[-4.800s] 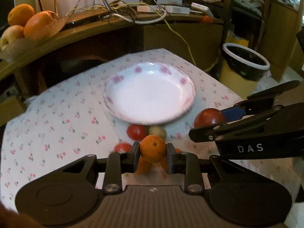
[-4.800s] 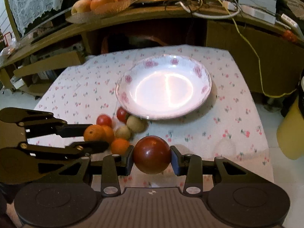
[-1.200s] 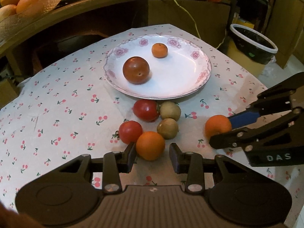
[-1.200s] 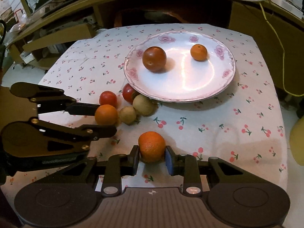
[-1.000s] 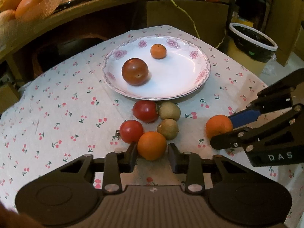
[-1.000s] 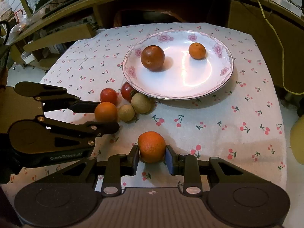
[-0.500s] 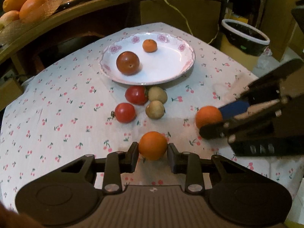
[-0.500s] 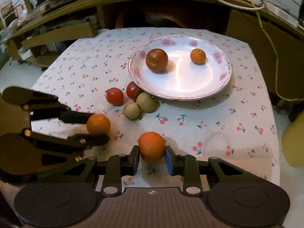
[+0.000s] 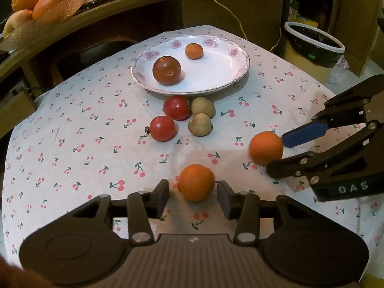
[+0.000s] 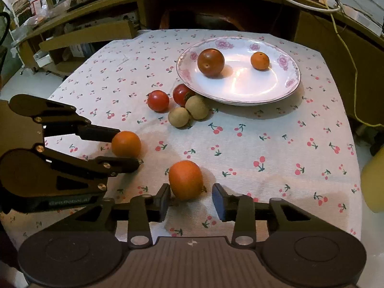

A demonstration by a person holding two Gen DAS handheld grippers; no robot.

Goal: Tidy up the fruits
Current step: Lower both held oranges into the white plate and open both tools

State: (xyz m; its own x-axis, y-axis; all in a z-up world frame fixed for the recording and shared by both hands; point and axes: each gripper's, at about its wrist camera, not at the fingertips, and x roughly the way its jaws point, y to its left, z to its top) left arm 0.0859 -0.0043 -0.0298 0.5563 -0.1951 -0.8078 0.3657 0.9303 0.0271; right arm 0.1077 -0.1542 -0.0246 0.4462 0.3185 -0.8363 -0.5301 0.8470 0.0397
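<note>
We hold our left gripper [image 9: 195, 195] with its fingers spread and a gap on either side of the orange [image 9: 196, 182] that sits between them on the cherry-print tablecloth [image 9: 72, 144]. Our right gripper [image 10: 189, 198] is likewise parted around a second orange [image 10: 185, 179], whose left flank lies just beside the left pad while the right pad stands clear. On the right gripper's body, seen from the left wrist, we read the white letters "DAS"; the lettering on the left gripper's side is too dim for us to make out. Ahead lies the floral-rimmed plate [image 9: 230, 76], holding a dark red fruit [image 9: 167, 70] and a small orange [image 9: 194, 51]. Just before the plate, two red tomatoes [image 9: 162, 128] and two tan round fruits [image 9: 203, 107] cluster on the cloth.
</note>
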